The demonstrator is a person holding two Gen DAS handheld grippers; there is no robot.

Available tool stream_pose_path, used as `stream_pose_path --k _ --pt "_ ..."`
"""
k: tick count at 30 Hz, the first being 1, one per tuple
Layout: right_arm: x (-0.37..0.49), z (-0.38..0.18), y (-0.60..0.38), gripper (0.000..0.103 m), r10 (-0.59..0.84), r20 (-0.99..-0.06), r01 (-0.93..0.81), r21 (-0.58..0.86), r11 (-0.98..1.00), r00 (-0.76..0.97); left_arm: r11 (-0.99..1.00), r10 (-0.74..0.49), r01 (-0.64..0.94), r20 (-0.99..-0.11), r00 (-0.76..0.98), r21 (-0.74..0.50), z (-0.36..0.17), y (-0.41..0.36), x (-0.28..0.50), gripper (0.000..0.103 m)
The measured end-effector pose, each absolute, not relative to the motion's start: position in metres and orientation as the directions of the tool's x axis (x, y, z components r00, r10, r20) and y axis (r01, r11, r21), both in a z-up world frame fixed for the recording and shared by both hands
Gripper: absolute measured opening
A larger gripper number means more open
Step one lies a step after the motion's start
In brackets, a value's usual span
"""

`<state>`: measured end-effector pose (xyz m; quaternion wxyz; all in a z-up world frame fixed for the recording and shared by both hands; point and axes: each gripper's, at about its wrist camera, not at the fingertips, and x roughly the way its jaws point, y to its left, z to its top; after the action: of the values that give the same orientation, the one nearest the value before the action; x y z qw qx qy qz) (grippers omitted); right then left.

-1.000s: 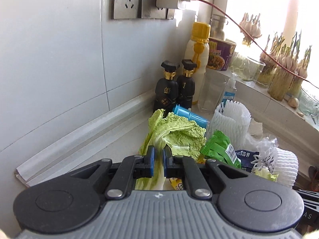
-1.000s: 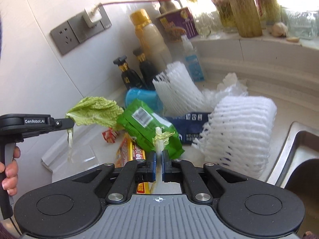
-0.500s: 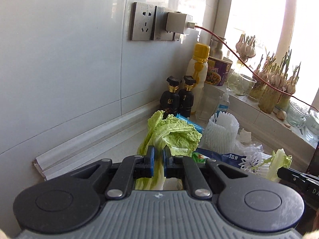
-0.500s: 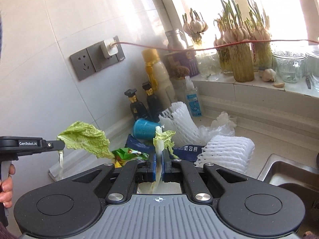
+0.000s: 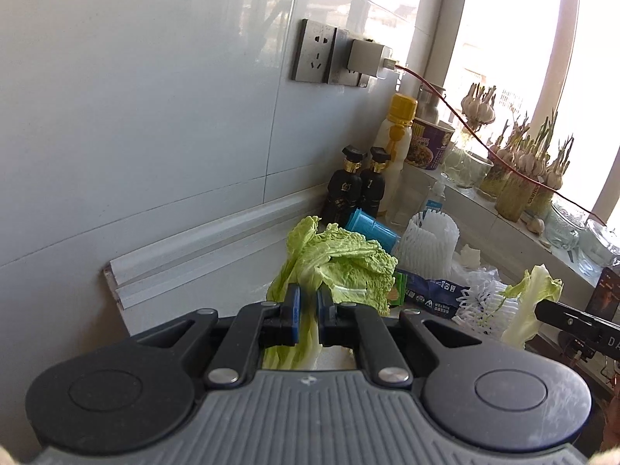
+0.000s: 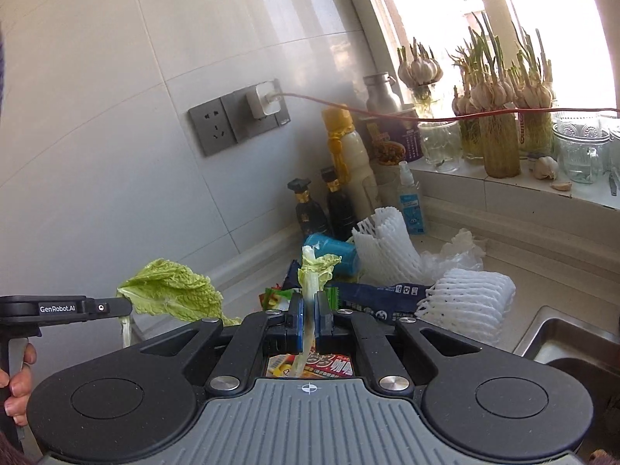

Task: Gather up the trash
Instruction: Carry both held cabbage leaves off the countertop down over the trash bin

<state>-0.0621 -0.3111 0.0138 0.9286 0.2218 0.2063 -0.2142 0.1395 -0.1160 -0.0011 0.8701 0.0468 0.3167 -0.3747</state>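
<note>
A: Our left gripper (image 5: 306,310) is clamped on the big cabbage leaf (image 5: 341,267); it rises ahead of the pads.

B: Our right gripper (image 6: 308,317) pinches the small cabbage strip (image 6: 312,283); wrappers (image 6: 379,302) lie beyond.

Blown-out window (image 5: 503,31) glare; fisheye-bent edges

text: "GenRobot.AI" | on: left gripper (image 6: 124,310) side arm | other packet print: unreadable
</note>
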Motion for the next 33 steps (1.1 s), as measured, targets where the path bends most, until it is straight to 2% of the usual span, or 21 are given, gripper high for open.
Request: stream_pose_path --k 11,26,33 --pt "-0.048 0.007 -0.271 0.004 -0.181 -0.515 0.399 0.351 0.847 0.838 0.783 -0.564 0.592 -0.618 0.548 -0.190 -0.024 -0.055 0.122 0.008" --pt "0.000 -0.023 -0.197 0.004 0.035 -0.572 0.228 0.383 0.895 0.820 0.902 -0.417 0.338 -0.746 0.519 -0.270 -0.089 0.038 0.125 0.008" --pt "0.021 -0.037 -0.162 0.004 0.128 -0.603 0.146 0.384 0.911 0.787 0.927 -0.372 0.246 -0.777 0.508 -0.283 -0.111 0.069 0.126 0.008"
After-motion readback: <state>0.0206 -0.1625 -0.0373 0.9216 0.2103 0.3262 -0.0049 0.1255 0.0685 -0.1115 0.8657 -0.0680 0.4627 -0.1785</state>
